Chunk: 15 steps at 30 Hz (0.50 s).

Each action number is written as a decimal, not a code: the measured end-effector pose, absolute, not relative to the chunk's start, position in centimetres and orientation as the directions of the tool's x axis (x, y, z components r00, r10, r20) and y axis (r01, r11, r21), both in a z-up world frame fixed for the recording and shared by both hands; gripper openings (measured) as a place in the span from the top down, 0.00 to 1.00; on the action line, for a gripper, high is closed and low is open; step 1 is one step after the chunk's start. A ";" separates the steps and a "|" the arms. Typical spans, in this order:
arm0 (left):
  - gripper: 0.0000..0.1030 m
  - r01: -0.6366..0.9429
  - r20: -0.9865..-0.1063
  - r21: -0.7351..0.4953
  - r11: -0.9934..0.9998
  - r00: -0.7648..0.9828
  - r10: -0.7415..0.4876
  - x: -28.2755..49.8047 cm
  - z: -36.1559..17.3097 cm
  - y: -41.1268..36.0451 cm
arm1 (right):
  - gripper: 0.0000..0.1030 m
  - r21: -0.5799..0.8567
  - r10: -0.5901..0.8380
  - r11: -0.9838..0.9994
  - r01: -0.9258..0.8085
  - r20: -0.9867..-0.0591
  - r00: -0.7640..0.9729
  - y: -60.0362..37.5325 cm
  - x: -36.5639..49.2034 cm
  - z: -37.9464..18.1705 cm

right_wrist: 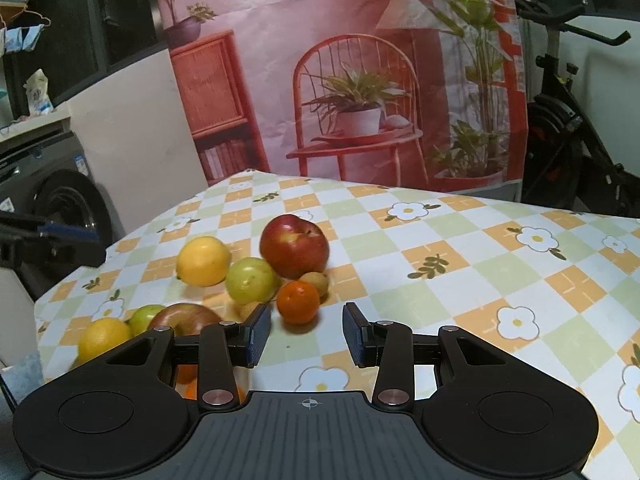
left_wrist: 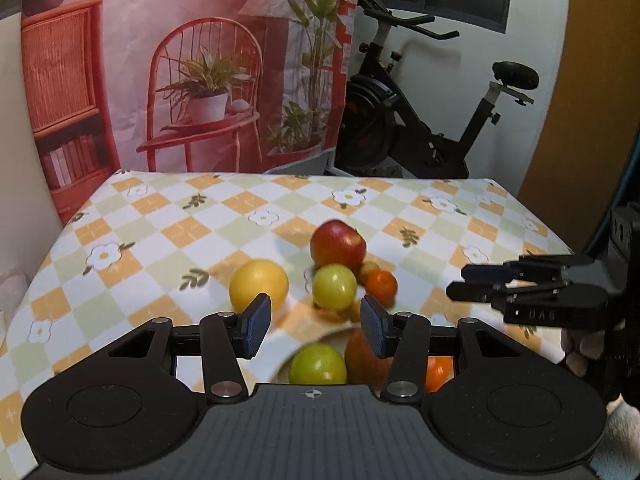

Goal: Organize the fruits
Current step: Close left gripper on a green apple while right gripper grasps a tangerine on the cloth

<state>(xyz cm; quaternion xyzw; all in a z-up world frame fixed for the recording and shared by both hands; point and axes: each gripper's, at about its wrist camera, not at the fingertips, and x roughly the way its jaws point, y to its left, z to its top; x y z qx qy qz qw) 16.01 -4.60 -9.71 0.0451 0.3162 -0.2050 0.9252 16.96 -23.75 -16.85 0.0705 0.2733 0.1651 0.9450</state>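
Loose fruit lies on the checked tablecloth: a red apple [left_wrist: 338, 243] [right_wrist: 294, 246], a yellow lemon [left_wrist: 259, 285] [right_wrist: 204, 261], a green apple [left_wrist: 334, 287] [right_wrist: 252, 280], an orange tangerine [left_wrist: 382, 288] [right_wrist: 298, 302] and small brownish fruits [right_wrist: 316, 282]. A white plate [left_wrist: 280, 372] under my left gripper [left_wrist: 316, 330] holds a green apple [left_wrist: 317, 364], a brown-red fruit [left_wrist: 362, 360] and an orange [left_wrist: 438, 372]. The left gripper is open and empty. My right gripper [right_wrist: 306, 334] is open and empty just short of the tangerine; it also shows from the side [left_wrist: 472, 284].
The plate's fruit shows in the right wrist view as a lemon [right_wrist: 103, 336], a green apple [right_wrist: 146, 318] and a red apple [right_wrist: 186, 318]. An exercise bike [left_wrist: 420, 112] stands behind the table. A printed backdrop [left_wrist: 192, 64] hangs at the far edge. A washing machine [right_wrist: 60, 200] is at the left.
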 end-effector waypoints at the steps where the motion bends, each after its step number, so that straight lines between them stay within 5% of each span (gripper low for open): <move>1: 0.50 0.405 -0.600 -0.040 0.913 0.721 -0.346 16.5 -9.7 -4.8 | 0.64 0.221 0.347 0.937 -0.271 -0.493 0.798 -23.7 17.5 -17.0; 15: 0.50 0.337 -0.598 -0.014 0.941 0.752 -0.279 20.6 -10.5 -5.7 | 0.64 0.176 0.371 0.928 -0.330 -0.528 0.764 -20.5 23.0 -19.0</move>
